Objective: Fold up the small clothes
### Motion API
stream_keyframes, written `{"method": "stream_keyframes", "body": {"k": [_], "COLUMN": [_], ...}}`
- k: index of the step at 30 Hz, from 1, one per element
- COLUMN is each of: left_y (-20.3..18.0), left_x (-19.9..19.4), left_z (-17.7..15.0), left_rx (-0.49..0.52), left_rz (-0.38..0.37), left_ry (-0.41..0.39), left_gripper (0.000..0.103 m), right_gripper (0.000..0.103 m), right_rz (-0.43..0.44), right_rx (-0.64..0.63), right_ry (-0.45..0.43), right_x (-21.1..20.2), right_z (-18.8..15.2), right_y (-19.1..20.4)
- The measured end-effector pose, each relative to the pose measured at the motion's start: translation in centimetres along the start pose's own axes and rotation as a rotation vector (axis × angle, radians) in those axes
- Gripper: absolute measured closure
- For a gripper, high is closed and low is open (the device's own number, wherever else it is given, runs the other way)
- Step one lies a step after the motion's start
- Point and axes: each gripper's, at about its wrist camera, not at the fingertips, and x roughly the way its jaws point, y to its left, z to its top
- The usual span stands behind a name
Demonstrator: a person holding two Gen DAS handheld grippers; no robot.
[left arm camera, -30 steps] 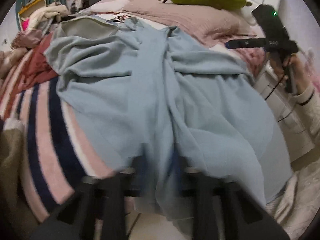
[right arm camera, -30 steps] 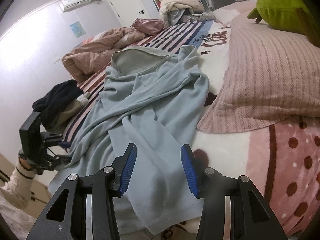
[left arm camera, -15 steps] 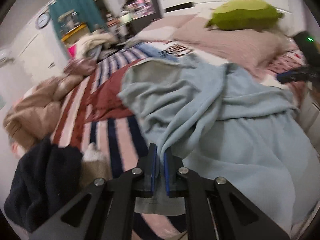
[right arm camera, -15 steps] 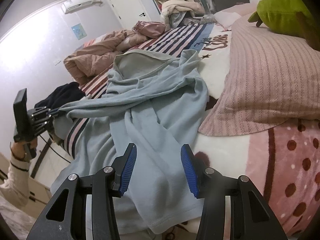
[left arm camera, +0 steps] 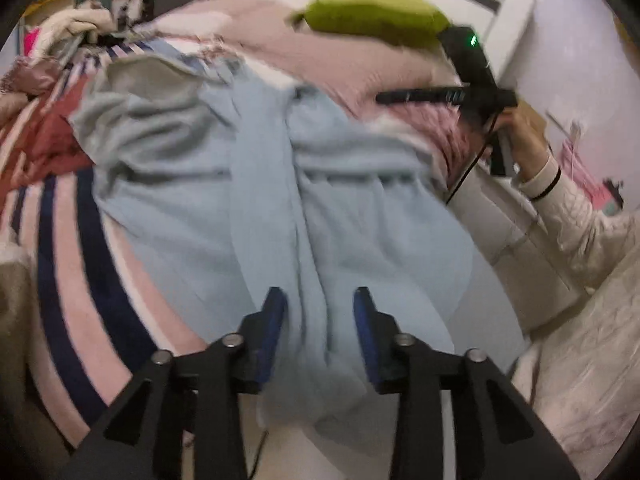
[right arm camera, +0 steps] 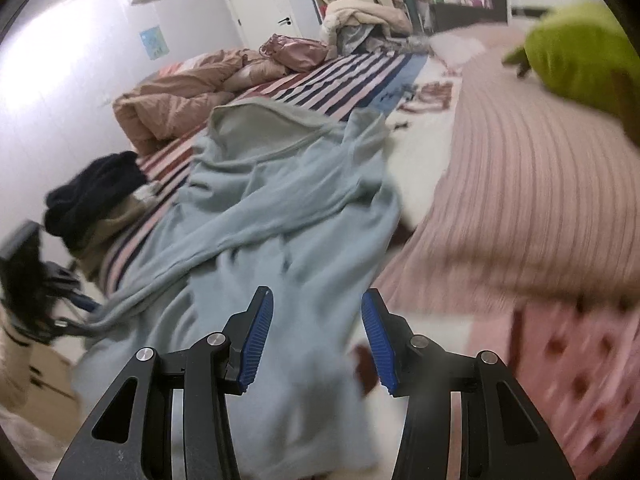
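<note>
While the light blue garment (left arm camera: pixel 280 184) lies rumpled across the striped bed (left arm camera: pixel 68 240), the left gripper (left arm camera: pixel 318 320) is opening, a loose fold between its pads untouched. Farther right, the right gripper (right arm camera: pixel 316 336) hovers part-open, holding nothing.

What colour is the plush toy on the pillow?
The plush toy is green, seen best in the left wrist view.

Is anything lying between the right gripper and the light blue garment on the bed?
Nothing visible does. The right gripper hangs open directly over the light blue garment, with only bare cloth below and ahead of its pads.
</note>
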Motion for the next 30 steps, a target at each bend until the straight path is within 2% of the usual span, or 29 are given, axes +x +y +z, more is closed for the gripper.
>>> {"method": "stream_keyframes", "body": {"k": [2, 5, 8, 10, 13, 16, 19, 20, 24, 30], "left_y": [0.7, 2.3, 4.2, 4.9, 5.9, 6.1, 6.4, 6.4, 6.3, 5.5], "left_x": [-0.3, 0.2, 1.8, 3.5, 5.4, 5.7, 5.6, 5.5, 5.5, 6.8], "left_z": [1.0, 2.1, 3.1, 3.4, 3.4, 3.4, 3.4, 3.3, 3.1, 2.9], "left_rx": [-0.004, -0.049, -0.083, -0.095, -0.115, -0.116, -0.121, -0.126, -0.130, -0.126], "left_rz": [0.042, 0.065, 0.104, 0.091, 0.039, 0.014, 0.004, -0.001, -0.052, -0.110], "left_ry": [-0.026, -0.062, -0.059, -0.035, -0.007, -0.017, -0.031, -0.034, -0.036, -0.019], "left_gripper": [0.068, 0.068, 0.068, 0.077, 0.078, 0.078, 0.078, 0.078, 0.078, 0.077], "right_gripper": [0.050, 0.049, 0.048, 0.048, 0.050, 0.051, 0.061, 0.064, 0.064, 0.064], "right_rz": [-0.090, -0.209, -0.272, -0.340, -0.458, -0.549, -0.593, -0.599, -0.539, -0.523], "right_rx": [-0.072, -0.211, -0.311, -0.397, -0.555, -0.626, -0.565, -0.504, -0.204, -0.093], "right_ry": [-0.001, 0.023, 0.069, 0.109, 0.173, 0.209, 0.141, 0.107, -0.006, -0.083], "right_x": [1.0, 3.6, 6.8, 9.3, 12.4, 14.3, 14.0, 13.4, 9.9, 7.8], "right_z": [2.0, 4.5, 6.1, 6.5, 6.1, 6.1, 7.5, 8.2, 9.7, 8.7], "right_y": [0.2, 1.1, 1.7, 2.2, 2.8, 2.7, 1.7, 1.0, -2.7, -4.2]}}
